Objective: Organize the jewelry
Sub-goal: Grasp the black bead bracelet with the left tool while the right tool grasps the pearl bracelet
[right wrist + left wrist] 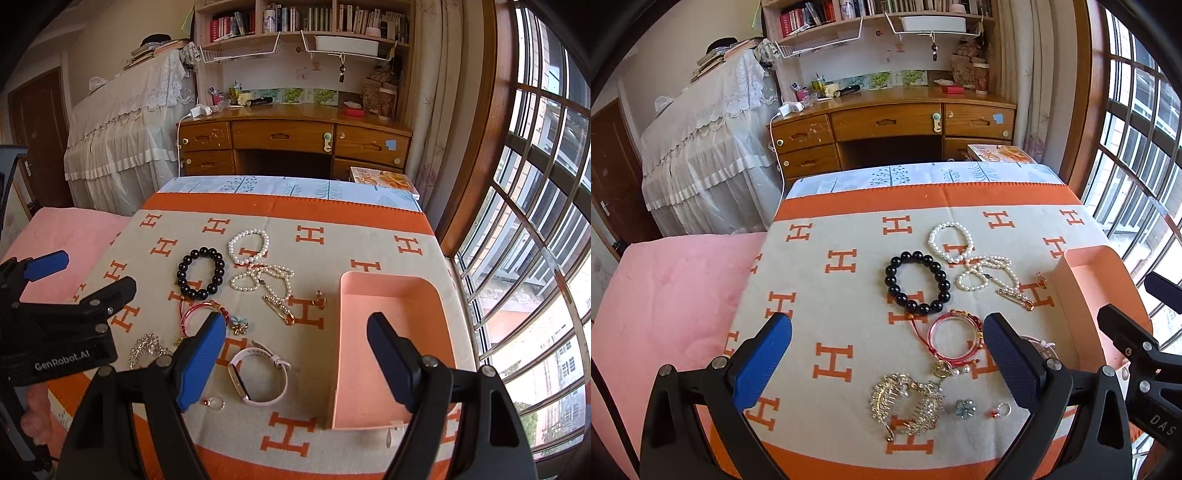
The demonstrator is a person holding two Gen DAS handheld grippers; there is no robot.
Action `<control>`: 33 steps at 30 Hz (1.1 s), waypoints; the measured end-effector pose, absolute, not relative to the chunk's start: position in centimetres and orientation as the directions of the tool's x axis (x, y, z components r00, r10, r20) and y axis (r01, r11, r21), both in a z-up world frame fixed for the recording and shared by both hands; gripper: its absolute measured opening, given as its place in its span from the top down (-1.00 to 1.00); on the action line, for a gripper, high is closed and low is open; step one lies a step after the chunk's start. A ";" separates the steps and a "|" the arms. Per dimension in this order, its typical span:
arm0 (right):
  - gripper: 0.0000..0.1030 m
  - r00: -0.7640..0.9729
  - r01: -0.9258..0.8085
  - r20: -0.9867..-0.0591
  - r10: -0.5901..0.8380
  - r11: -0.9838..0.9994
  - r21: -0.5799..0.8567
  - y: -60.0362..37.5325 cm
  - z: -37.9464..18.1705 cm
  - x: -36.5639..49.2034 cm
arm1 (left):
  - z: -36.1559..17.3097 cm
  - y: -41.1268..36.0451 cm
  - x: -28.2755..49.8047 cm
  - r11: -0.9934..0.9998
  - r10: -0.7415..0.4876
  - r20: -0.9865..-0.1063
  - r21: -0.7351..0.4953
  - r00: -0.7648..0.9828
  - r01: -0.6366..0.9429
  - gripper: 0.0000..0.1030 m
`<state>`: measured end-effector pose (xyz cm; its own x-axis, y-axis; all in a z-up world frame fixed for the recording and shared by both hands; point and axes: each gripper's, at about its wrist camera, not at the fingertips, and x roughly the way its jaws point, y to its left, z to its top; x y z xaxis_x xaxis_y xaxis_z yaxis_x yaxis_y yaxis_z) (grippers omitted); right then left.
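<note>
Jewelry lies on an orange and beige H-pattern cloth (849, 295): a black bead bracelet (918, 282) (200, 273), a white pearl bracelet (950, 242) (248, 246), a pearl necklace (988, 275) (262, 278), a gold pin (279, 308), a red bangle (955, 334), a gold hair comb (907, 404), a small flower brooch (966, 409), a ring (1002, 410) (214, 403) and a pink watch (258, 373). An empty pink box (395, 306) (1082, 295) sits at the right. My left gripper (888, 362) is open above the comb and bangle. My right gripper (295, 363) is open between the watch and the box.
The cloth covers a table with a blue leaf-print cover (923, 173) at its far end. A pink surface (665, 295) lies to the left. A wooden desk (894, 125) with shelves stands behind. A barred window (535, 221) runs along the right.
</note>
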<state>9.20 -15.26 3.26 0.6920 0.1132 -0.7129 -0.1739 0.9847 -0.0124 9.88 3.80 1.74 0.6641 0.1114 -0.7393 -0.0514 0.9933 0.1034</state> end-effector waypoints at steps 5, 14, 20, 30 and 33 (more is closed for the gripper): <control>-0.54 0.660 -0.202 -0.737 0.144 0.979 0.011 -15.3 3.9 12.7 | 1.9 6.7 12.4 0.988 0.154 -0.736 0.130 0.659 -0.086 -0.98; -0.40 0.533 -0.260 -0.825 0.188 0.964 0.052 -12.8 2.8 21.5 | -1.4 10.8 18.7 0.995 0.086 -0.834 0.042 0.545 -0.092 -0.83; -0.06 0.365 -0.269 -0.915 0.169 0.960 0.070 -9.5 -2.6 28.0 | -6.7 10.3 23.5 0.996 -0.025 -0.918 -0.058 0.395 -0.072 -0.34; 0.25 0.265 -0.221 -0.961 0.082 0.975 0.022 -7.4 -8.2 33.2 | -11.7 8.3 26.7 0.996 -0.026 -0.961 -0.048 0.275 -0.074 -0.12; 0.45 0.288 -0.249 -0.955 0.069 0.968 -0.005 -6.7 -8.2 33.1 | -11.8 7.5 26.9 0.998 -0.002 -0.960 -0.020 0.281 -0.060 -0.11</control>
